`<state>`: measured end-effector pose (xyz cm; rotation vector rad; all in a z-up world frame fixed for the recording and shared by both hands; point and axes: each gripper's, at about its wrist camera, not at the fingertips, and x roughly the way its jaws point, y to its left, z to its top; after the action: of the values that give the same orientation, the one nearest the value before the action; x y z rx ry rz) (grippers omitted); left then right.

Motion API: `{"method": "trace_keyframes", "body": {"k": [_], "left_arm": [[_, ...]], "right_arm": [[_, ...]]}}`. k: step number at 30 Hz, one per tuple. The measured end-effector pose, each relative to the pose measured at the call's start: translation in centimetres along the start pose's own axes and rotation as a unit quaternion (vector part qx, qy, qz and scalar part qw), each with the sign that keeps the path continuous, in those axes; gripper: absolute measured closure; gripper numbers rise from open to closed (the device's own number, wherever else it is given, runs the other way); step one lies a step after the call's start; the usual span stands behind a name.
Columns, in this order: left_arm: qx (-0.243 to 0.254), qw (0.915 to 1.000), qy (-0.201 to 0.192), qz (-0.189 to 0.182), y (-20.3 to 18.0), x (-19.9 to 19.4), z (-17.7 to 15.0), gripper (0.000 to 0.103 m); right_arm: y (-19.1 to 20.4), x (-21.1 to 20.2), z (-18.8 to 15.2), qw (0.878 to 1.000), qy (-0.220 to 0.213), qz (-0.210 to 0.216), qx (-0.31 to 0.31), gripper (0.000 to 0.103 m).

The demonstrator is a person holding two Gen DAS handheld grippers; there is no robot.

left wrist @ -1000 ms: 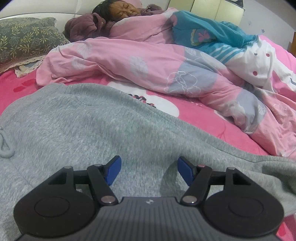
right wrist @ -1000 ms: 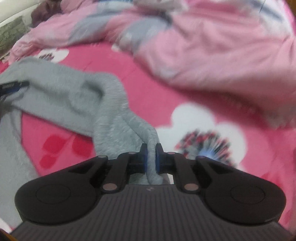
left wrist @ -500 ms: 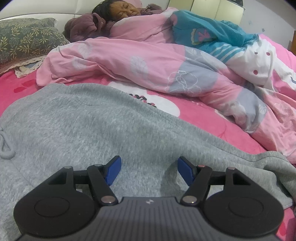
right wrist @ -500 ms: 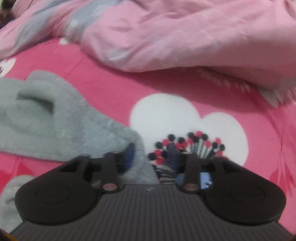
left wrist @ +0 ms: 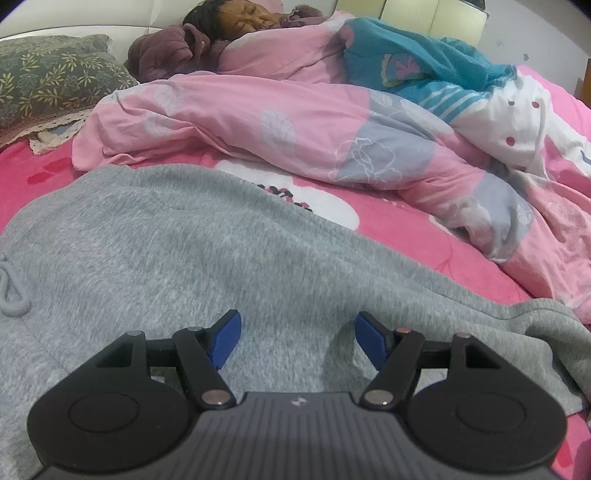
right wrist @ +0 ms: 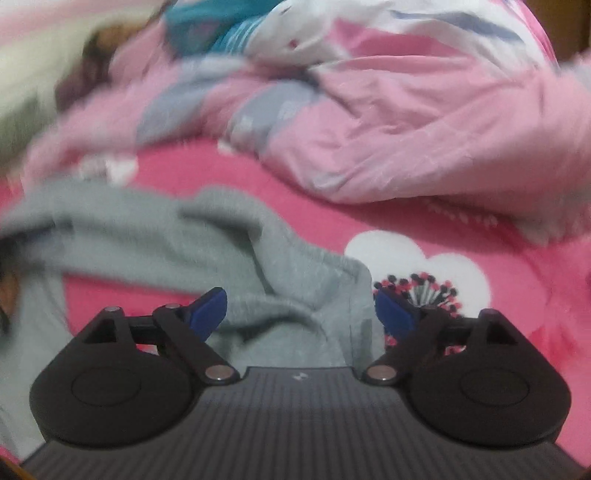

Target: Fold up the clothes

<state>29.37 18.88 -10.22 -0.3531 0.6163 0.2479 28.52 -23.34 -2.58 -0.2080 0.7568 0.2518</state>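
Observation:
Grey sweatpants (left wrist: 192, 254) lie spread on the pink bed sheet (left wrist: 402, 225), their drawstring (left wrist: 13, 295) at the left edge. My left gripper (left wrist: 297, 338) is open and empty, low over the grey cloth. In the blurred right wrist view, one grey leg end (right wrist: 295, 295) lies bunched on the sheet. My right gripper (right wrist: 299, 314) is open just above that leg end, with the cloth lying between its jaws, not pinched.
A person (left wrist: 243, 18) sleeps at the head of the bed under a rumpled pink quilt (left wrist: 288, 122) and a teal-and-white blanket (left wrist: 443, 81). A green patterned pillow (left wrist: 48, 77) lies at the far left. The quilt (right wrist: 424, 140) also crowds the far right.
My right gripper was shut on the grey leg end, then opened and let it drop onto the sheet. The leg now lies bunched. My left gripper has stayed open and still.

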Motion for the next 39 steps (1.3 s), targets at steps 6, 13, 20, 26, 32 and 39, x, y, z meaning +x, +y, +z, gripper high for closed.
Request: {"method": "trace_keyframes", "body": {"k": [6, 13, 20, 26, 32, 39], "left_arm": [[-0.003, 1.0000, 0.006, -0.005, 0.1, -0.1, 0.1, 0.031], [-0.009, 0.9999, 0.006, -0.005, 0.2, -0.2, 0.2, 0.031], [-0.016, 0.9998, 0.007, -0.008, 0.5, -0.3, 0.2, 0.031], [-0.020, 0.9997, 0.008, -0.010, 0.7, -0.3, 0.2, 0.031], [-0.016, 0.9998, 0.008, -0.008, 0.6, -0.2, 0.2, 0.030], [-0.015, 0.9998, 0.009, -0.009, 0.6, -0.1, 0.1, 0.029]], "right_arm": [[0.5, 4.0, -1.2, 0.999, 0.034, -0.035, -0.020, 0.052], [2.5, -0.1, -2.7, 0.996, 0.005, -0.062, -0.063, 0.084], [3.0, -4.4, -5.1, 0.992, -0.003, -0.105, -0.068, 0.083], [4.9, -5.4, -7.3, 0.984, -0.015, -0.144, -0.101, 0.079], [7.8, -5.9, -7.7, 0.961, -0.066, -0.182, -0.198, 0.047], [7.6, -2.5, -6.0, 0.962, -0.033, -0.154, -0.222, 0.050]]}}
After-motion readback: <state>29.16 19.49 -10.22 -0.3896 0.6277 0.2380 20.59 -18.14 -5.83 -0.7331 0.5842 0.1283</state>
